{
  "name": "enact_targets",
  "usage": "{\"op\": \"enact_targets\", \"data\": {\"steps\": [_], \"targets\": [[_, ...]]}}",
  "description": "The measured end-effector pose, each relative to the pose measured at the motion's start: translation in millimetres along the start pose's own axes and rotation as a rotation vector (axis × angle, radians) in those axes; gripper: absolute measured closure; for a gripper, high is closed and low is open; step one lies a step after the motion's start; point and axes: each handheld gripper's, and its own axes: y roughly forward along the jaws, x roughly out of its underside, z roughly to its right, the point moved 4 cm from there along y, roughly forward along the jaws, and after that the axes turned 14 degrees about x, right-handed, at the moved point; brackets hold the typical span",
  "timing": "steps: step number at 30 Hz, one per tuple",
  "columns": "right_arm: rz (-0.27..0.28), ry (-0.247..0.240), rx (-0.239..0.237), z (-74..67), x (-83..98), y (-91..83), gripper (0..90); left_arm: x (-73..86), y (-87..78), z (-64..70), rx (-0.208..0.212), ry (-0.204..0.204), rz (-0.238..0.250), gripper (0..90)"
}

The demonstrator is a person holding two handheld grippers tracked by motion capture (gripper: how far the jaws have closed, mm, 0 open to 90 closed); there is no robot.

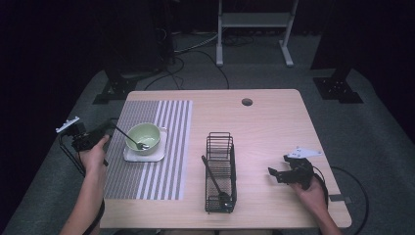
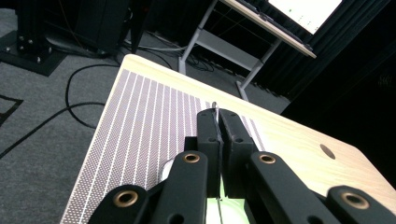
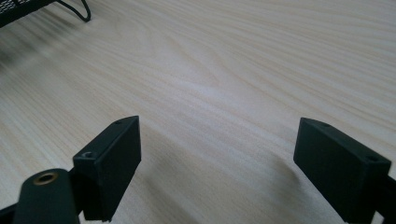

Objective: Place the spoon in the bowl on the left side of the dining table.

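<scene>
Left gripper clenched on thin metal spoon resting in pale green bowl; right gripper released, idle on desk. Next, probably: lift spoon clear.

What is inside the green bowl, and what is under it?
Inside the green bowl lies the head of a spoon, its handle clamped in the left gripper. Under the bowl sits a white square plate on the striped placemat; the plate's middle is covered.

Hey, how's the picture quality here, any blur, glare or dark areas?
High view: table evenly lit, the surroundings fall to black. Left gripper view: bright glare off a screen at top right. Right gripper view: wire basket soft at the top edge, soft shadows beneath the claw.
</scene>
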Motion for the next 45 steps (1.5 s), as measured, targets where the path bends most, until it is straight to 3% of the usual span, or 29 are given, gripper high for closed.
{"op": "enact_targets", "data": {"steps": [31,45], "targets": [[0.004,0.019,-0.009,2.1,-0.2,-0.2,14.0,8.1,0.8,-17.4,0.009,-0.044,0.007,87.1],[0.0,0.016,0.0,1.8,0.0,-0.1,14.0,17.2,-4.1,-27.7,-0.001,-0.055,-0.013,83.7]]}}
